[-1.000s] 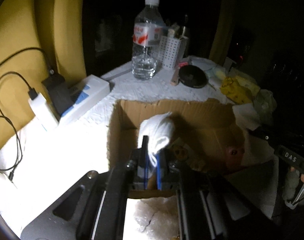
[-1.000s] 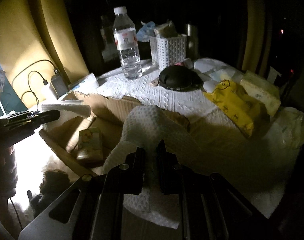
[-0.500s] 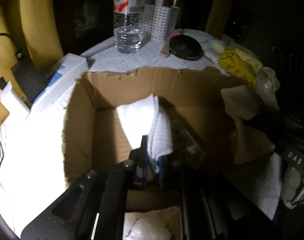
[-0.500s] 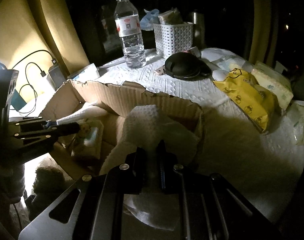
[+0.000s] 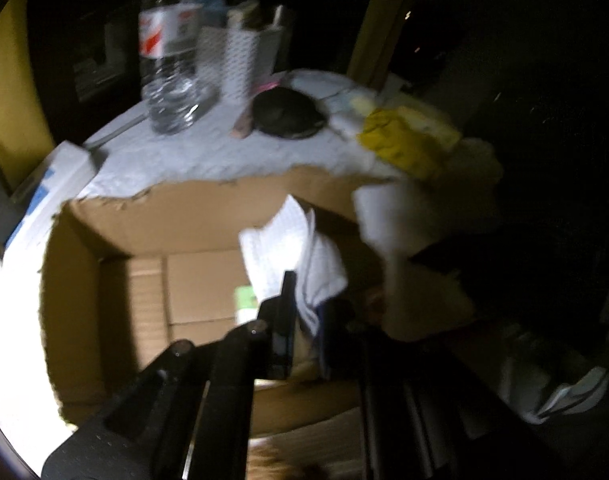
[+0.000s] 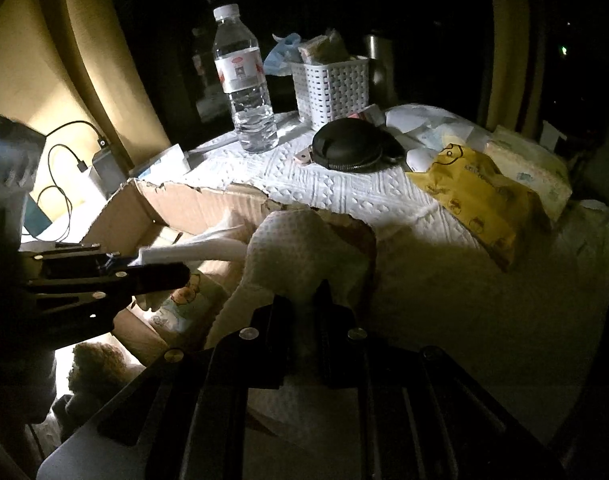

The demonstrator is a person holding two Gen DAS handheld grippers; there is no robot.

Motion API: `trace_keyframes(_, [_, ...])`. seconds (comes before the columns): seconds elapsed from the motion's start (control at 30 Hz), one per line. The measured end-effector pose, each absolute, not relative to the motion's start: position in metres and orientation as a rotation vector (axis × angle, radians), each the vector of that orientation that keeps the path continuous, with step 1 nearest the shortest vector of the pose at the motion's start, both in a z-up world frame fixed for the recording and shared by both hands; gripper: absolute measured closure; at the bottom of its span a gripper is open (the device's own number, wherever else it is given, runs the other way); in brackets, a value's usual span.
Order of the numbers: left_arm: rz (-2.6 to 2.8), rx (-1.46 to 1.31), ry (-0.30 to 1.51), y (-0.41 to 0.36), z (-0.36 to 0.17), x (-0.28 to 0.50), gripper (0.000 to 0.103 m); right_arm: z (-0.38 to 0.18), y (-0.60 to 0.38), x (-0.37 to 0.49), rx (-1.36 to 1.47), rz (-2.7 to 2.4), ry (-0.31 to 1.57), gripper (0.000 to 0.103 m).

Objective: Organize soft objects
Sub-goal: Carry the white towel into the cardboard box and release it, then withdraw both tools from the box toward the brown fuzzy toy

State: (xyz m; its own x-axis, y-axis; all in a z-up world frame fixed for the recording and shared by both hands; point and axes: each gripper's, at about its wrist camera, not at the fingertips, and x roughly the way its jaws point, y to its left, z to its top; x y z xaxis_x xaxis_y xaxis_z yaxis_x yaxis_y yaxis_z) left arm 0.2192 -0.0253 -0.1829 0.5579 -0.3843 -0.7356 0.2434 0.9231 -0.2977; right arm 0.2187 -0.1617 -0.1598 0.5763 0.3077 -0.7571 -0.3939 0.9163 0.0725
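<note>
An open cardboard box (image 5: 116,240) stands on the white-covered table; it also shows in the right wrist view (image 6: 196,204). My left gripper (image 5: 306,304) is shut on a folded white cloth (image 5: 288,248) and holds it inside the box. In the right wrist view that left gripper (image 6: 160,272) reaches in from the left with the cloth (image 6: 200,250). My right gripper (image 6: 300,304) is shut on a white textured cloth (image 6: 300,248) over the box's right corner; this cloth shows blurred in the left wrist view (image 5: 388,216). A tissue pack (image 6: 184,304) lies in the box.
Behind the box stand a water bottle (image 6: 246,84), a white basket (image 6: 330,90) and a black round pouch (image 6: 350,148). Yellow and pale soft packs (image 6: 476,196) lie at the right. A charger and cables (image 6: 100,164) lie at the left. A brown plush (image 6: 92,368) sits below.
The left gripper has moved its cloth further forward and down into the box. The right gripper has carried its cloth closer to the box's right corner.
</note>
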Motion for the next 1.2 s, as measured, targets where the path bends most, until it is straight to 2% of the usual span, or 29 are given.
trace_keyframes(0.1, [-0.368,-0.130,0.921,-0.039,-0.181,0.221,0.093,-0.164,-0.160,0.219,-0.114,0.421,0.881,0.090])
trace_keyframes(0.23, [-0.349,-0.104,0.972,-0.046,-0.190,0.226,0.083,-0.169,-0.158,0.219,-0.117,0.423,0.895,0.086])
trace_keyframes(0.27, [-0.345,-0.100,0.972,-0.046,-0.190,0.225,0.083,-0.168,-0.157,0.218,-0.117,0.425,0.895,0.084])
trace_keyframes(0.33, [-0.340,-0.098,0.972,-0.046,-0.189,0.222,0.080,-0.167,-0.157,0.217,-0.117,0.428,0.893,0.072])
trace_keyframes(0.37, [-0.337,-0.098,0.969,-0.045,-0.187,0.221,0.078,-0.166,-0.157,0.216,-0.113,0.436,0.892,0.071])
trace_keyframes(0.43, [-0.334,-0.104,0.963,-0.044,-0.185,0.218,0.057,-0.163,-0.158,0.214,-0.109,0.437,0.886,0.067])
trace_keyframes(0.53, [-0.312,-0.132,0.948,-0.035,-0.181,0.215,0.037,-0.158,-0.160,0.211,-0.105,0.430,0.875,0.063])
trace_keyframes(1.2, [-0.251,-0.171,0.839,-0.011,-0.141,0.164,0.036,-0.124,-0.165,0.171,-0.122,0.394,0.821,0.057])
